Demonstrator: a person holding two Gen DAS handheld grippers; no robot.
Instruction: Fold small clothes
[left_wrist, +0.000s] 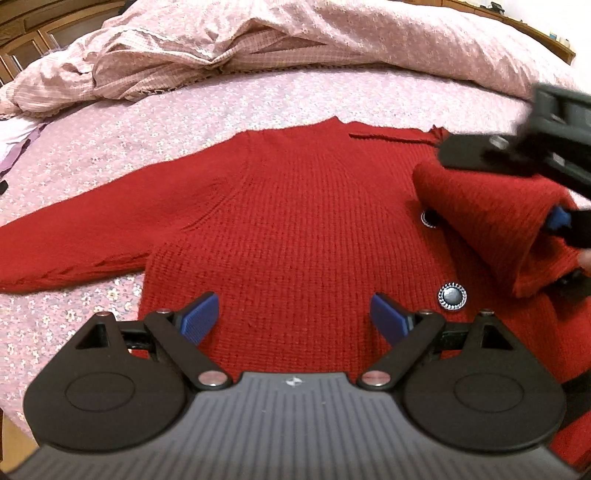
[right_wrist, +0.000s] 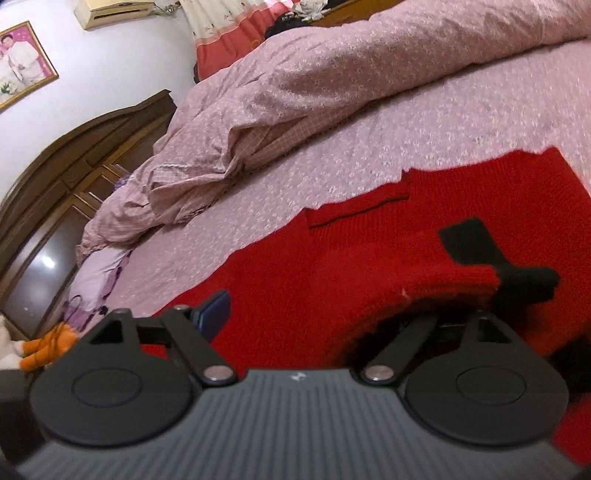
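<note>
A red knit sweater lies spread flat on the bed, its neck toward the quilt and its left sleeve stretched out. A silver button shows near its right side. My left gripper hovers open over the lower body of the sweater, with nothing between its blue pads. At the right, the other sleeve is lifted and folded in over the body, draped across my right gripper. In the right wrist view the right gripper stands open; the sleeve's cuff covers its right finger.
A rumpled pink quilt is heaped along the far side of the floral bed sheet. A dark wooden headboard and an orange stuffed toy sit beyond the sweater's left end.
</note>
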